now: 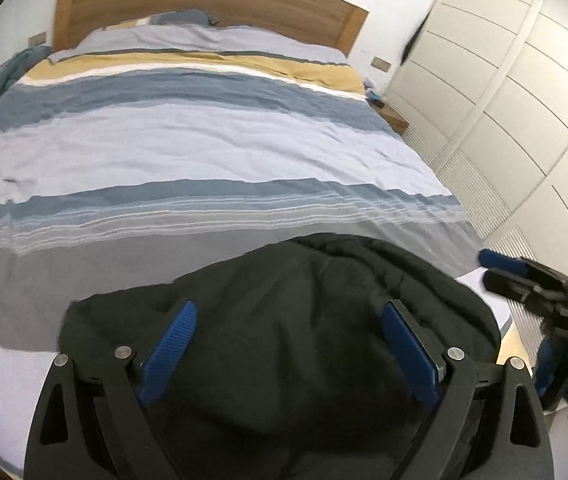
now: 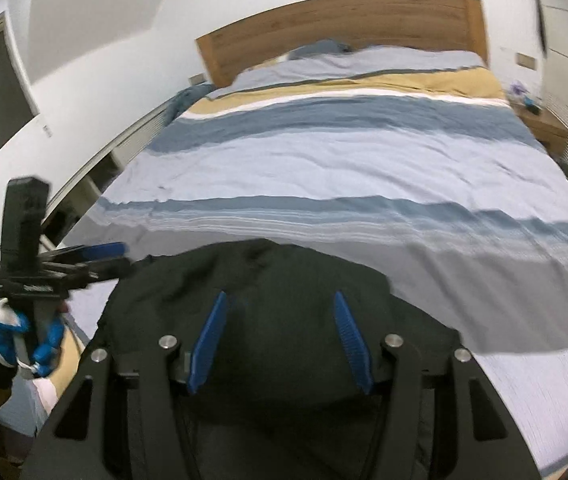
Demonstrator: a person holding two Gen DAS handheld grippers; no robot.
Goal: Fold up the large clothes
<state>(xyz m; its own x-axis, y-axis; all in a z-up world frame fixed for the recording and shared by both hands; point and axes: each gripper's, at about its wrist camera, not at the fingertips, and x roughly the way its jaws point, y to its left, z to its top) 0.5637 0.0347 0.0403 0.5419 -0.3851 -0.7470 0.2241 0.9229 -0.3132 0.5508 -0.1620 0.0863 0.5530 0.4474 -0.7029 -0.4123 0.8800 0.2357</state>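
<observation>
No readable text, labels or numbers; pale marking on left claw (image 2: 101, 258) body too blurred.

Dark garment (image 1: 284, 344): matt, soft cloth. Striped duvet (image 1: 203, 140): wrinkled woven cloth. Headboard (image 1: 203, 0): grained wood, satin. Fingers (image 1: 169, 348): ribbed blue pads on matt black plastic. Wardrobe (image 1: 504, 60): smooth matt panels.
</observation>
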